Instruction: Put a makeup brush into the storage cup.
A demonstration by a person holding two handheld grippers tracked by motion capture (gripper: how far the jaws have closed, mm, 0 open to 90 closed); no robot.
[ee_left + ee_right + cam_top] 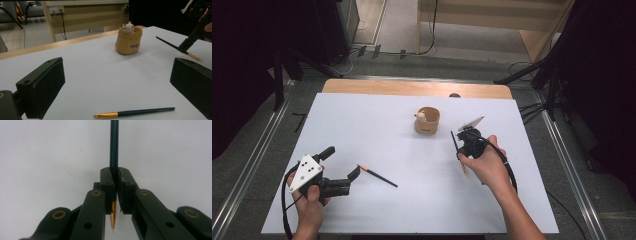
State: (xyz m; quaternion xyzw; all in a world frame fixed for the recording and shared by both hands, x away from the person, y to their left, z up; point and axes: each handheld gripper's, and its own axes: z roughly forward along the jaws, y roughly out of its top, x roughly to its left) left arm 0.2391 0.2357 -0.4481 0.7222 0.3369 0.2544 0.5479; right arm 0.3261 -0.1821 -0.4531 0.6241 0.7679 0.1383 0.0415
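My gripper (pixel 117 82) is spread wide above the white surface (pixel 100 72), a brush (pixel 135 113) lying between its jaws. Beyond stands a tan pouch (pixel 128 41); the other gripper (pixel 191 40) pinches a second brush (pixel 175 47).

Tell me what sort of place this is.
Probably a lab or recording studio: a white-covered table ringed by black curtains, cables across the floor, and wooden office furniture behind.

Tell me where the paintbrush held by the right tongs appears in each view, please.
High view: held paintbrush, right of centre, at the right tongs.
Left gripper view: upper right, slanting, clamped above the table.
Right gripper view: centre, upright between the shut tongs, gold ferrule at the bottom.
Shared landmark: the white table surface; the tan pouch in two views.
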